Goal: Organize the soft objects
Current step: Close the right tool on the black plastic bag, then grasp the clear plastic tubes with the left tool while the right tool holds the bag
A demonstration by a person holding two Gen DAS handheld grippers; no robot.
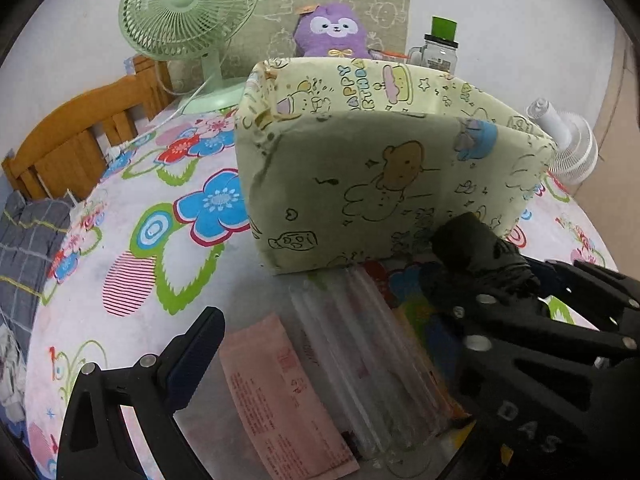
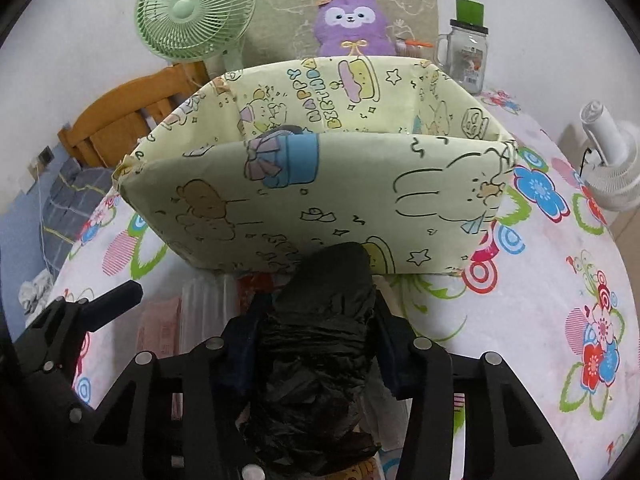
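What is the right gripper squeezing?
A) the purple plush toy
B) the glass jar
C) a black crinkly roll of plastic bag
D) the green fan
C: in the right wrist view the right gripper is closed on the black crinkly roll, just in front of the yellow fabric box; the toy, fan and jar stand behind the box.

On the inner back wall of the fabric storage box [image 2: 328,184], we read "HAPPY BIRTHDAY" in hand-drawn letters, running sideways next to a drawn cake, at about 12 o'clock in the right wrist view. In the left wrist view the same words show only in part, as "HAPPY" and the start of the second word. At about 4 o'clock there, raised letters "DAS" stand on the black gripper body [image 1: 532,428]. The pink paper slip [image 1: 280,400] at 6 o'clock carries red print too small for us to read. The glass jar [image 2: 466,60] bears a label that we cannot make out.
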